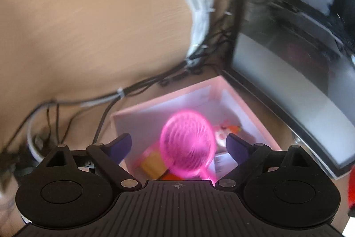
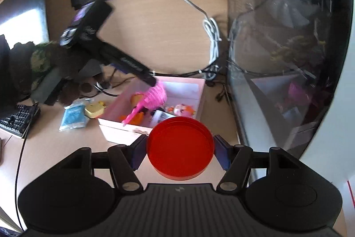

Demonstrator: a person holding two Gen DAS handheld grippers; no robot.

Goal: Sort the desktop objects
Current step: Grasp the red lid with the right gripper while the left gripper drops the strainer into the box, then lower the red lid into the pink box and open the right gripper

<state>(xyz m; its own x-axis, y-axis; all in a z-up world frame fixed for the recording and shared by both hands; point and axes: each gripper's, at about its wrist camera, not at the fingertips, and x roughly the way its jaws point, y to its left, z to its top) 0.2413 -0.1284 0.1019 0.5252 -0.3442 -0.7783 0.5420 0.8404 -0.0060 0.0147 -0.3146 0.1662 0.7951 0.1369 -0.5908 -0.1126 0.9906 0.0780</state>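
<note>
The left tongs [image 1: 178, 146] are spread wide over the pink box [image 1: 248, 108], with the pink hairbrush [image 1: 188, 146] blurred between their fingers but touching neither, its head above the toys inside. The right tongs [image 2: 180, 151] are clamped on the red round lid [image 2: 180, 151], held just in front of the box's near wall. A blue packet [image 2: 73, 117] lies on the surface [image 2: 55, 154] left of the box.

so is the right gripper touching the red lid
Touching. In the right wrist view the right gripper has both pads pressed against opposite sides of the red lid, with no gap showing at either edge.
</note>
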